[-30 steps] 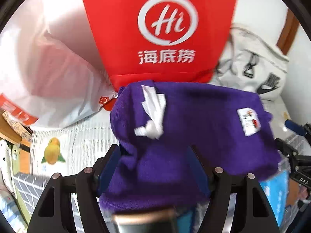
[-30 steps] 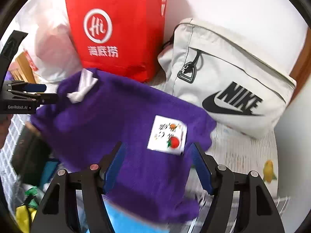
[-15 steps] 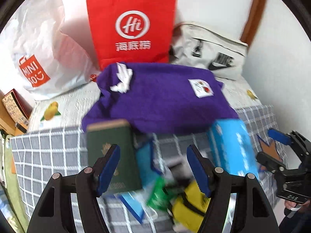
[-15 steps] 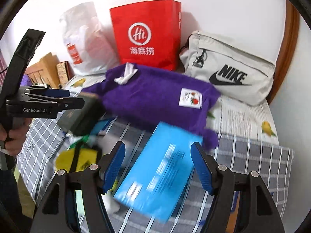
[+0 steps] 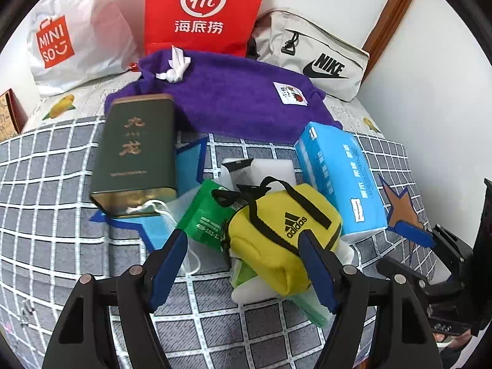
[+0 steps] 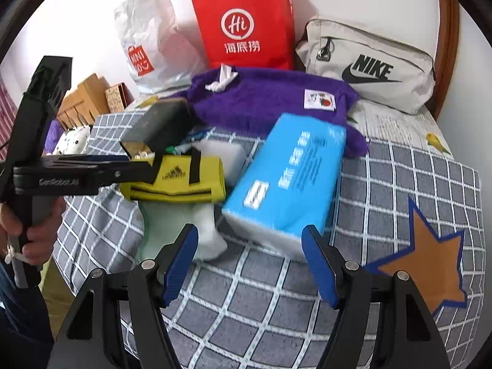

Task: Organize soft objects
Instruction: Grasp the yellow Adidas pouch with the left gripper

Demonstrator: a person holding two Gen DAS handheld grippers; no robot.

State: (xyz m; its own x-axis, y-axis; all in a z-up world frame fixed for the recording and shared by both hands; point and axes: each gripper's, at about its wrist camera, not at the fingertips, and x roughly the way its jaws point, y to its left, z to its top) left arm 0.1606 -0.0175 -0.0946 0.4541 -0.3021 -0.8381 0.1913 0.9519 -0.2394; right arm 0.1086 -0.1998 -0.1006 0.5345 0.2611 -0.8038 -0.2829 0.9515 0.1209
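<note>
A purple fleece drawstring pouch (image 5: 233,98) lies flat at the back of the bed, also in the right wrist view (image 6: 267,101). In front of it lie a yellow Adidas mini bag (image 5: 276,240), a blue tissue pack (image 5: 338,178), a green packet (image 5: 206,215) and a dark green tin (image 5: 135,153). My left gripper (image 5: 243,267) is open and empty, its fingers on either side of the yellow bag's near end. My right gripper (image 6: 250,264) is open and empty, just before the blue tissue pack (image 6: 289,178).
A red paper bag (image 5: 203,9), a white Miniso bag (image 5: 70,33) and a grey Nike bag (image 5: 313,58) stand against the wall. The bed has a grey checked cover (image 6: 415,190). Wooden items (image 6: 89,98) sit left of the bed.
Both grippers let go of the purple pouch and pulled back from it. The pouch now lies on the bed, and the pile of items in front has come into view.
</note>
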